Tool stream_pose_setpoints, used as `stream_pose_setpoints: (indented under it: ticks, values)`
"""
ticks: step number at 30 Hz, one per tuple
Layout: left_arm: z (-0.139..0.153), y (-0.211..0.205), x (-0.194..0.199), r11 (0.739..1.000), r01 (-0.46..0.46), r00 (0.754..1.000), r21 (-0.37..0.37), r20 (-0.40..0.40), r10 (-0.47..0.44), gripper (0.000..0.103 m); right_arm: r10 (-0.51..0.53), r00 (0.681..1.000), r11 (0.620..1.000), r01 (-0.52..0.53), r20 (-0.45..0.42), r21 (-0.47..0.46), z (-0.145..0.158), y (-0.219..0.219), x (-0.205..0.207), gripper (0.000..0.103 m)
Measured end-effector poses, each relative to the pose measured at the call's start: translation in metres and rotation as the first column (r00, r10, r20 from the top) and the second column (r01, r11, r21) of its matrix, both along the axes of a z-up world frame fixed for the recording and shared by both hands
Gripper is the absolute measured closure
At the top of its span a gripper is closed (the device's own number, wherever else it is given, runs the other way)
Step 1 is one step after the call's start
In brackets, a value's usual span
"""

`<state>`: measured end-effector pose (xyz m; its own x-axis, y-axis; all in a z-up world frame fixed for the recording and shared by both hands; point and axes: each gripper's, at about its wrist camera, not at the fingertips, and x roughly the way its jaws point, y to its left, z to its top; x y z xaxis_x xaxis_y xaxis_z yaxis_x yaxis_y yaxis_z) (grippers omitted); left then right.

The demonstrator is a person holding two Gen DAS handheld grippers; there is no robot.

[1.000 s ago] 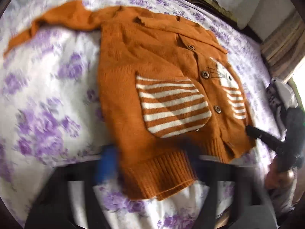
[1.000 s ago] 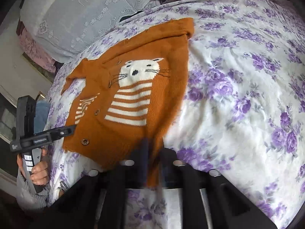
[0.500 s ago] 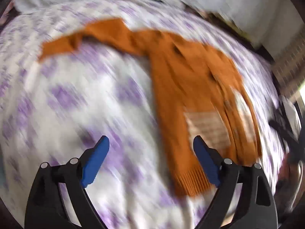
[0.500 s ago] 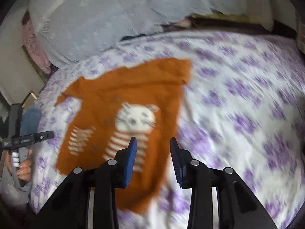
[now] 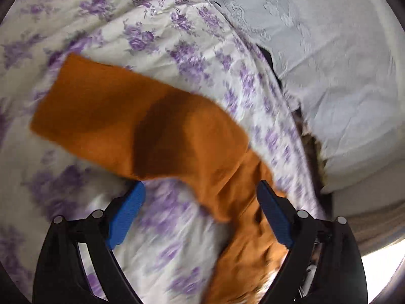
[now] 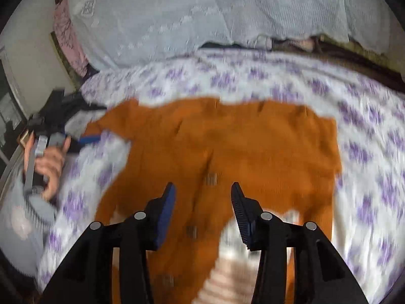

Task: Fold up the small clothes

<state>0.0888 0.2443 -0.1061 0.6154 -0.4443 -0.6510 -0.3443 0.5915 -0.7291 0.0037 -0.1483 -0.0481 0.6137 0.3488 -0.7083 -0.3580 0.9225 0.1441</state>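
Note:
An orange knit cardigan (image 6: 253, 147) with a white cat figure and striped patches lies spread on the floral bedsheet (image 6: 367, 152). In the left wrist view its sleeve (image 5: 121, 116) stretches out to the left. My left gripper (image 5: 200, 200) is open and empty, low over where the sleeve joins the body. My right gripper (image 6: 201, 197) is open and empty, above the cardigan's buttoned front near the collar. The left gripper also shows in the right wrist view (image 6: 83, 139) at the sleeve end, held by a hand.
A pale lace-covered pillow or bolster (image 6: 202, 12) lies along the far side of the bed; it also shows in the left wrist view (image 5: 341, 63). A dark gap (image 5: 303, 126) runs between it and the sheet. A wall and window (image 6: 10, 96) are at left.
Both grippers let go of the cardigan's hem, opened and moved up it. The left swung toward the sleeve; the right advanced over the front toward the collar.

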Motion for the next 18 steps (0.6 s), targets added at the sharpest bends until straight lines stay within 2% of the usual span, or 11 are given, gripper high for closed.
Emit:
stream_pose_setpoints:
  ticks: [3, 4, 5, 6, 8, 9, 11, 13, 14, 16, 18]
  values:
    - [-0.013, 0.007, 0.007, 0.994, -0.081, 0.997, -0.078, -0.003, 0.081, 0.024, -0.097, 0.994, 0.995, 0.097, 0.043, 0.0, 0.004, 0.013, 0.057, 0.056]
    - [-0.016, 0.013, 0.006, 0.99, -0.109, 0.994, -0.087, -0.003, 0.109, 0.036, -0.115, 0.992, 0.993, 0.116, 0.047, -0.027, 0.0, 0.022, 0.071, 0.054]
    - [-0.019, 0.022, 0.006, 0.987, -0.138, 0.99, -0.083, 0.004, 0.139, 0.048, -0.129, 0.991, 0.989, 0.131, 0.038, -0.06, -0.01, 0.027, 0.084, 0.045]
    - [-0.021, 0.028, 0.006, 0.986, -0.154, 0.988, -0.07, 0.008, 0.155, 0.054, -0.14, 0.99, 0.986, 0.141, 0.019, -0.087, -0.017, 0.031, 0.092, 0.029]
    - [-0.023, 0.043, 0.001, 0.981, -0.191, 0.981, -0.016, 0.017, 0.192, 0.074, -0.154, 0.982, 0.982, 0.14, -0.109, -0.126, -0.053, 0.032, 0.109, 0.016]
    - [-0.024, 0.051, -0.002, 0.979, -0.204, 0.979, 0.019, 0.014, 0.204, 0.082, -0.147, 0.986, 0.983, 0.138, -0.072, -0.118, -0.056, 0.032, 0.105, 0.014]
    - [-0.025, 0.059, -0.002, 0.977, -0.204, 0.979, 0.063, 0.019, 0.203, 0.085, -0.13, 0.991, 0.987, 0.127, -0.028, -0.094, -0.048, 0.028, 0.093, 0.01]
    - [-0.023, 0.06, -0.001, 0.98, -0.185, 0.983, 0.08, 0.027, 0.183, 0.085, -0.152, 0.987, 0.988, 0.153, 0.044, -0.006, -0.03, 0.011, 0.076, 0.009]
    - [-0.019, 0.057, 0.0, 0.978, -0.174, 0.985, 0.114, 0.033, 0.171, 0.086, -0.167, 0.982, 0.986, 0.164, 0.084, 0.031, -0.022, 0.002, 0.07, 0.003]
    - [-0.009, 0.051, 0.0, 0.969, -0.157, 0.988, 0.192, 0.041, 0.152, 0.087, -0.192, 0.971, 0.98, 0.182, 0.143, 0.081, -0.007, -0.016, 0.057, 0.003]
    - [0.005, 0.041, -0.002, 0.947, -0.145, 0.989, 0.286, 0.062, 0.133, 0.088, -0.215, 0.964, 0.974, 0.2, 0.158, 0.105, -0.001, -0.031, 0.054, 0.003]
